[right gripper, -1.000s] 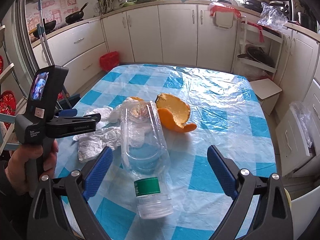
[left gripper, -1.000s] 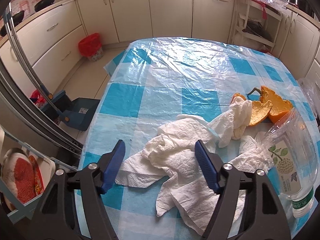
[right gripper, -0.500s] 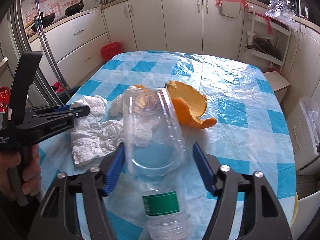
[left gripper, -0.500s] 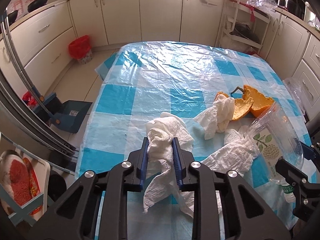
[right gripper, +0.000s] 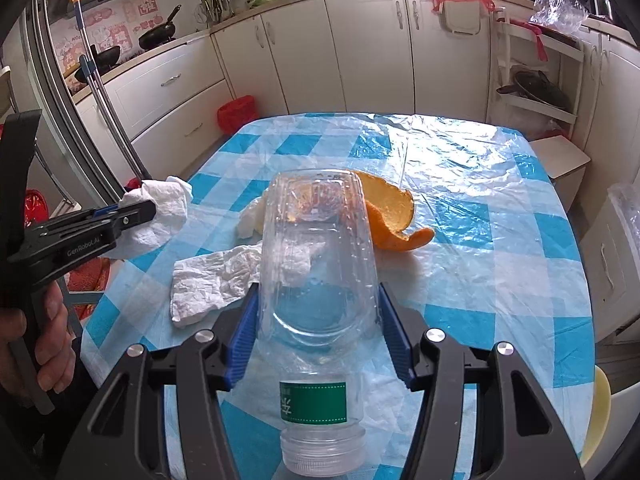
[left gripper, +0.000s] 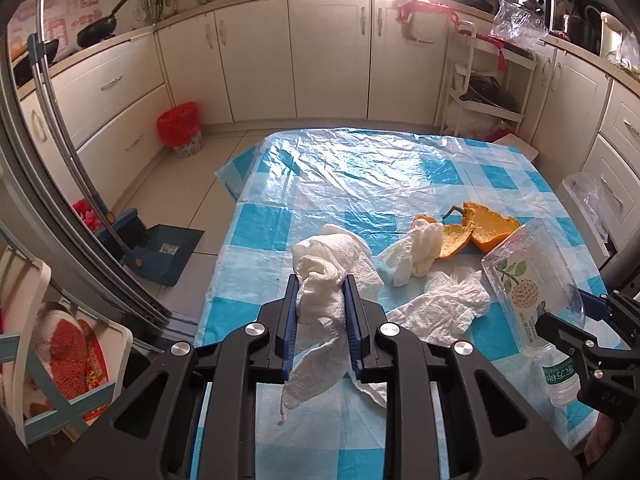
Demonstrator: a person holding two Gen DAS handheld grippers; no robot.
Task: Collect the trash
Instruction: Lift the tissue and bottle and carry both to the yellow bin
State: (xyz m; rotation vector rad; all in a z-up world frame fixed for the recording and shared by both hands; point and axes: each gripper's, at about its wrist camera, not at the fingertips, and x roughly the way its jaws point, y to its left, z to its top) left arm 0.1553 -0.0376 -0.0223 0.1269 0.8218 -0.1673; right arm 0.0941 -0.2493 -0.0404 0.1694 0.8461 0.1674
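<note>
My left gripper (left gripper: 322, 284) is shut on a crumpled white paper towel (left gripper: 320, 312) and holds it above the checked table (left gripper: 360, 168); the right wrist view shows that gripper (right gripper: 136, 210) from the side with the towel (right gripper: 168, 208) bunched at its tip. My right gripper (right gripper: 318, 292) has its jaws closing on a clear plastic bottle (right gripper: 320, 240) lying cap toward the camera, both blue pads against its sides. The bottle (left gripper: 528, 280) and right gripper (left gripper: 576, 316) also show at the right of the left wrist view.
On the table lie another flat paper towel (left gripper: 440, 308), a balled tissue (left gripper: 416, 252) and orange peel (left gripper: 480, 232). A red-lined bin (left gripper: 179, 128) and a blue dustpan (left gripper: 168, 252) stand on the floor to the left. A hand (right gripper: 52, 340) holds the left gripper's handle.
The left jaws shut on the paper towel and lifted it off the table. The right jaws came in from wide apart until they met the bottle's sides.
</note>
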